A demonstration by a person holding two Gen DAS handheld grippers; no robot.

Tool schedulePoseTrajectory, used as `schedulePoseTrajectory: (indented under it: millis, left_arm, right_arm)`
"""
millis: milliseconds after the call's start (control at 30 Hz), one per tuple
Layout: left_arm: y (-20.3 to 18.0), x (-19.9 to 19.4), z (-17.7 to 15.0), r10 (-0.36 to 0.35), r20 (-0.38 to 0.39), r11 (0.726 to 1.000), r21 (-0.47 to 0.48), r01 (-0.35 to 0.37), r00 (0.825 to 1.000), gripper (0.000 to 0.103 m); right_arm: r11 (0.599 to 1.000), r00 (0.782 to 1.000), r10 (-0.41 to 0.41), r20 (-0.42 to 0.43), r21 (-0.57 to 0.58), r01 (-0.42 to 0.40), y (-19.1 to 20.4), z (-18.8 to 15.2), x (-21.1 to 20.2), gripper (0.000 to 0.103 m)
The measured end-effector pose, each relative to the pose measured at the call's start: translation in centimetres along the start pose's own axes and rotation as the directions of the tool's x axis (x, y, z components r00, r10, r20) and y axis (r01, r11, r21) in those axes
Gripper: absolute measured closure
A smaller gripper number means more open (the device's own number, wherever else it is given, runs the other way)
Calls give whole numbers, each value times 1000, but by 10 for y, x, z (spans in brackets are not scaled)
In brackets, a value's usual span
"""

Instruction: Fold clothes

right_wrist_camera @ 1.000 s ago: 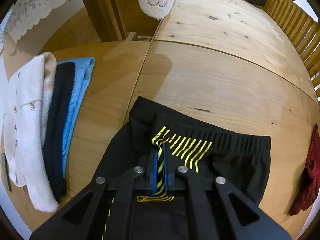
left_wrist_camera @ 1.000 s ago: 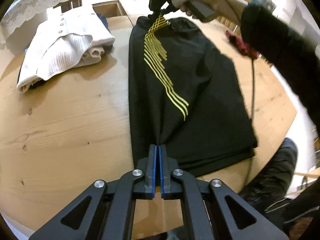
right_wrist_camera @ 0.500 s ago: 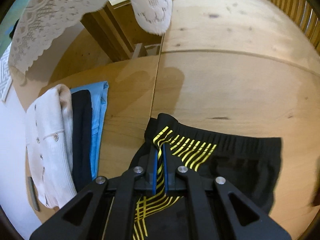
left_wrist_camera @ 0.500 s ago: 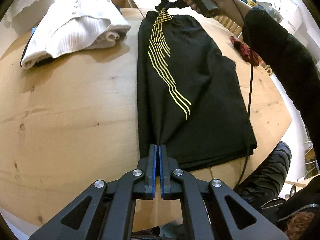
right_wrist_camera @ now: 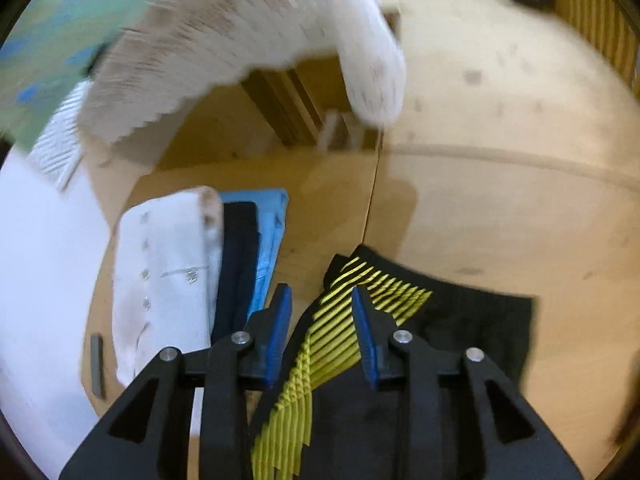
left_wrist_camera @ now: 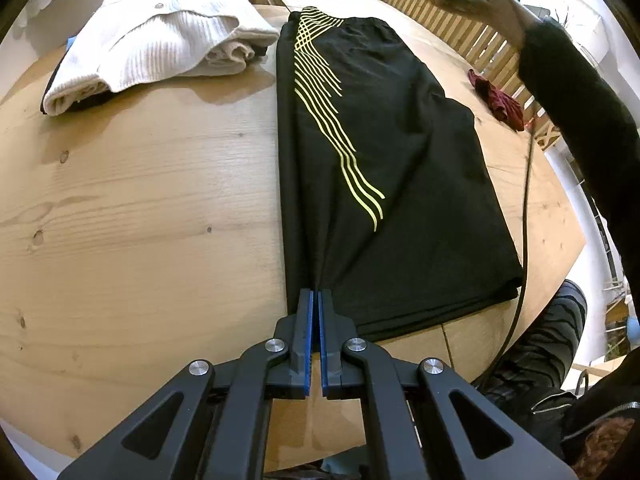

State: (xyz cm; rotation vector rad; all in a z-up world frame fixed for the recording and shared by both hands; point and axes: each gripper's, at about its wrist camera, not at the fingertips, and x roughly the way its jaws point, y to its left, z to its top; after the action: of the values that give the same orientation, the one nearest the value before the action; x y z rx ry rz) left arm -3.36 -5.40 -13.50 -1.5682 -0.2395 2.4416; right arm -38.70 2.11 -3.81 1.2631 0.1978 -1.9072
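Left wrist view: left gripper (left_wrist_camera: 314, 304) is pinching the hem of the black shorts (left_wrist_camera: 384, 168), lying flat on the wooden table (left_wrist_camera: 140, 200) beside the white cardigan (left_wrist_camera: 160, 36); soft, light cloth, best gripped at edges. Right wrist view: right gripper (right_wrist_camera: 322, 300), jaws just opening, is hovering released above the yellow-striped waistband (right_wrist_camera: 380, 284).

Left claw (left_wrist_camera: 314, 300) pinched closed; right claw (right_wrist_camera: 322, 300) has just been opening.
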Motion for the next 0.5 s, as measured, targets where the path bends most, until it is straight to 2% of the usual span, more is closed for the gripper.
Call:
schedulePoseTrajectory:
  millis: [100,233,367,500]
  left_arm:
    - [-2,-7,3,8,12,1000,13,-8,1000,101]
    - [-7,-15,5,33,17,999,30,-34,999,101]
    - [-12,-22,6,60,14,997,52,-60,998,101]
    - [-5,-23,5,96,-16,995,30,-96,995,99]
  right_arm:
    - [989,991,-132,-7,-73,131,-17,-27,-8,74]
    - [985,983,-156,-94,-85,148,-44,-58,18,76]
    - [984,983,-140,-120,-126,125,-41,-79,41,76]
    - [944,958,-257,-131,-248,219,-22,-87,60,77]
